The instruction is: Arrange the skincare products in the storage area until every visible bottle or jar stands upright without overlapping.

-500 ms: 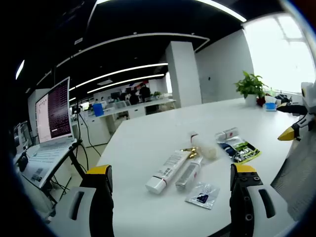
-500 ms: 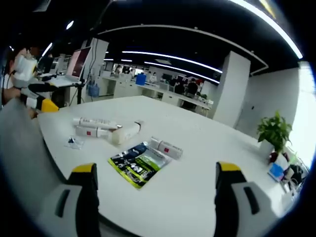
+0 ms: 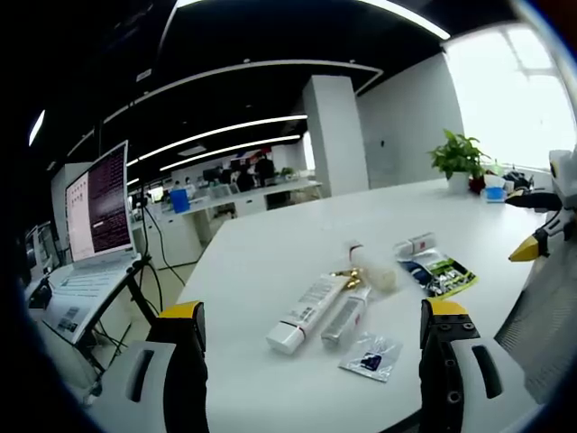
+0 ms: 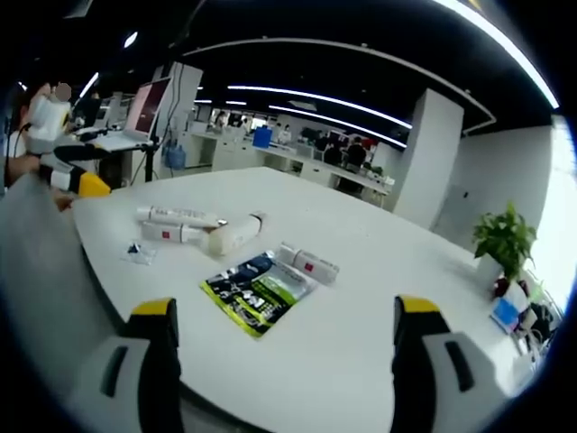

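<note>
Both grippers are held spread and empty above the near edge of a white table (image 3: 270, 244): the left gripper (image 3: 311, 361) is seen with its jaws wide apart and nothing between them, and the right gripper (image 4: 281, 356) likewise.

The skincare products are grouped near the table's middle, all lying flat. In the left gripper view a long tube (image 3: 306, 314) is seen lying with its cap toward the camera and its long axis running away toward the upper right; a shorter tube (image 3: 344, 316) lies just beside it, nearly parallel. A pale bottle (image 3: 374, 271) lies at their far ends, its gold-coloured part close to the tube tips. A small clear sachet (image 3: 370, 354) lies nearest the jaws. Further right a printed pouch (image 3: 437, 272) lies flat, with a small white tube (image 3: 413, 244) at its far edge.

In the right gripper view the same group is seen from the other side: the pouch (image 4: 257, 293) nearest, the small tube (image 4: 309, 263) just beyond it, the bottle (image 4: 233, 234) lying on its side with its long axis toward the upper right, and the two tubes (image 4: 176, 216) behind it lying roughly crosswise.

The tubes are judged light and soft, likely to dent if squeezed mid-body; a hold near the stiffer cap end is advised. The bottle looks rigid and smooth, possibly slippery, and is best taken across its body. The sachet and pouch are thin and limp.
</note>
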